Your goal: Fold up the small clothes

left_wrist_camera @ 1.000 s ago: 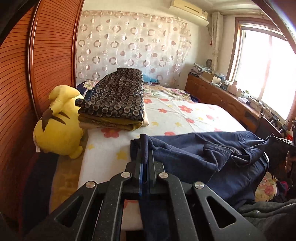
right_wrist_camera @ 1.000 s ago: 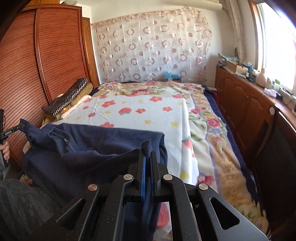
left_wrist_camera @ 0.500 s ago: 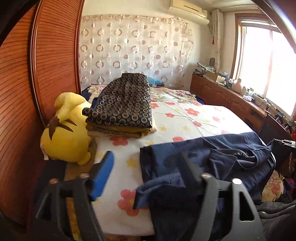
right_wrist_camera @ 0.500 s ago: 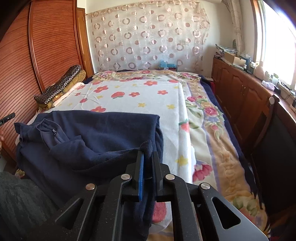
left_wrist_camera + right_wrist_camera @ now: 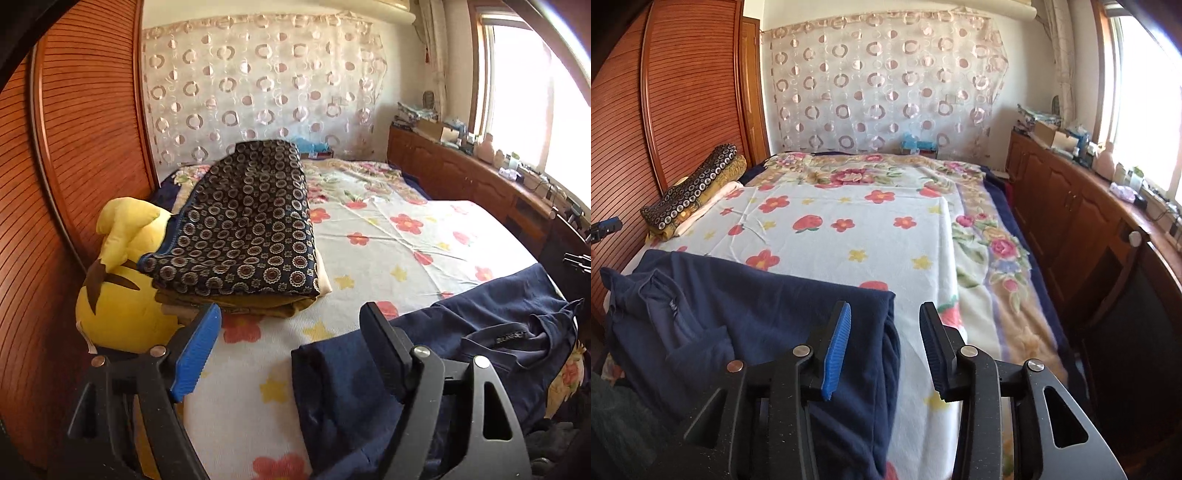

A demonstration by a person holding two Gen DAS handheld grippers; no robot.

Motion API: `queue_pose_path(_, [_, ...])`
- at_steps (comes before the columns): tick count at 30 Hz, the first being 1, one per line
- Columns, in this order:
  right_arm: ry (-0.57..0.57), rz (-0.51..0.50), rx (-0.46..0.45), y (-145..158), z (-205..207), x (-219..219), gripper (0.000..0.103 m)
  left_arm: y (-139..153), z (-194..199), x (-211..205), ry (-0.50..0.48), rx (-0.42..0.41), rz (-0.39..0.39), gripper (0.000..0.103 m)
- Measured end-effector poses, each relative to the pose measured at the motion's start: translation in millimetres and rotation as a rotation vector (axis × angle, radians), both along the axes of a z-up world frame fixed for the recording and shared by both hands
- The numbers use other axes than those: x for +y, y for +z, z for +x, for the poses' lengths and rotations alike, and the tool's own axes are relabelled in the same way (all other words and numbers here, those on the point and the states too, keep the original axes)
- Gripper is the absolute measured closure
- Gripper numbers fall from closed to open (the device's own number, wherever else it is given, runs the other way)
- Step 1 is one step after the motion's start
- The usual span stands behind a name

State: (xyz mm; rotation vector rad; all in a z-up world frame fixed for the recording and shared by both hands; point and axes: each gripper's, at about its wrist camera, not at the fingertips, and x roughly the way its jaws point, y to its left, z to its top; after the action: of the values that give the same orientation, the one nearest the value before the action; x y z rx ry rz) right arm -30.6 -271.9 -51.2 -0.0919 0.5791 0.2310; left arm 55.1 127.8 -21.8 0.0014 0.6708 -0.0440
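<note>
Both grippers just let go: left gripper (image 5: pixel 291 343) stands apart, right gripper (image 5: pixel 884 343) jaws opening off the navy garment (image 5: pixel 768 314), now lying on the bed's (image 5: pixel 886 236) near edge, ready for folding.

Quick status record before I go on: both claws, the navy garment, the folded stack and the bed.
left claw: open, nothing between the pads
right claw: jaws opening, pads off the cloth
navy garment: lying on the near end of the bed, collar toward the left, near edge hanging over
folded stack: patterned dark piece on top, beside yellow plush toy
bed: floral white blanket
</note>
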Motion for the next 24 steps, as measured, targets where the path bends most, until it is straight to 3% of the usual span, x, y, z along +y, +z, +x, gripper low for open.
queue_pose_path(7, [0.005,0.008,0.095,-25.2,51.8,13.1,0.063,-34.9,31.9,-12.0,-0.024,0.127,0.031,0.025])
queue_pose_path(14, [-0.002,-0.007,0.152,-43.6,62.2,16.4,0.063,-70.6,30.6,-19.0,-0.036,0.228,0.030,0.025])
queue_pose_path(24, [0.003,0.056,0.154,-38.2,70.7,12.7,0.058,-79.7,27.2,-13.4,-0.028,0.213,-0.042,0.023])
